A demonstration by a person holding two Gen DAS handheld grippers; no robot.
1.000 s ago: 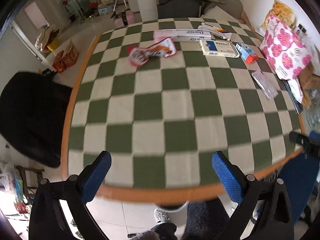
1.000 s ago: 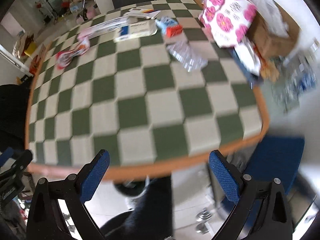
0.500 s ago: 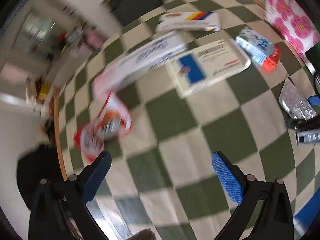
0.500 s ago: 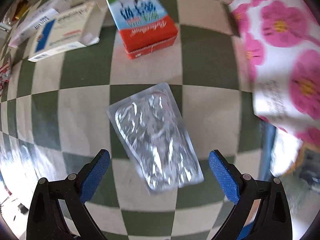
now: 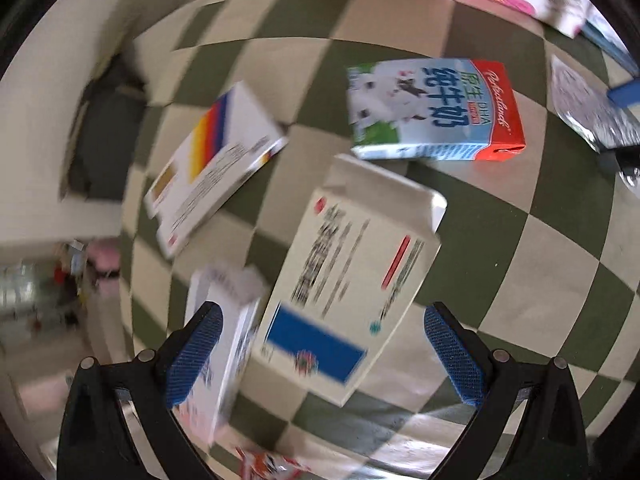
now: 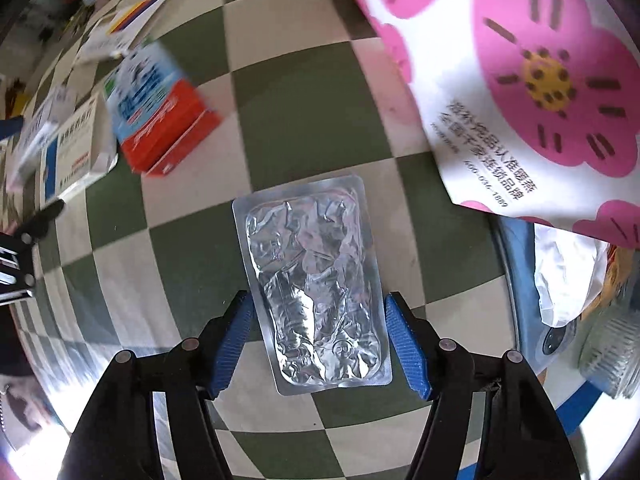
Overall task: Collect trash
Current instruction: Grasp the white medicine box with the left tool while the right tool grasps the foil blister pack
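Between the blue pads of the right tool [image 6: 318, 342] lies the crumpled foil blister pack [image 6: 314, 288], flat on the checkered table [image 6: 280, 92], its long axis running almost straight away from the camera and so nearly parallel to the fingers [image 6: 406, 346]. The jaws stand apart, one pad just outside each long edge of the pack, seemingly not yet pressing; I judge that a plain closing across the short width is what the grasp calls for, with no turning of the wrist. Its near end sits a little toward the right pad, so the thin sheet may buckle or slide when squeezed. Off to the left, the left tool [image 5: 320, 356] is also spread wide, above the white medicine box with the blue patch [image 5: 344, 280], which lies slanted, its near end between the pads and its far end leaning rightward; a narrower box [image 5: 224, 336] crowds the left pad. Farther off rest the milk carton [image 5: 434, 110] and a striped box [image 5: 212, 164]. Of the two, the right tool looks better lined up.
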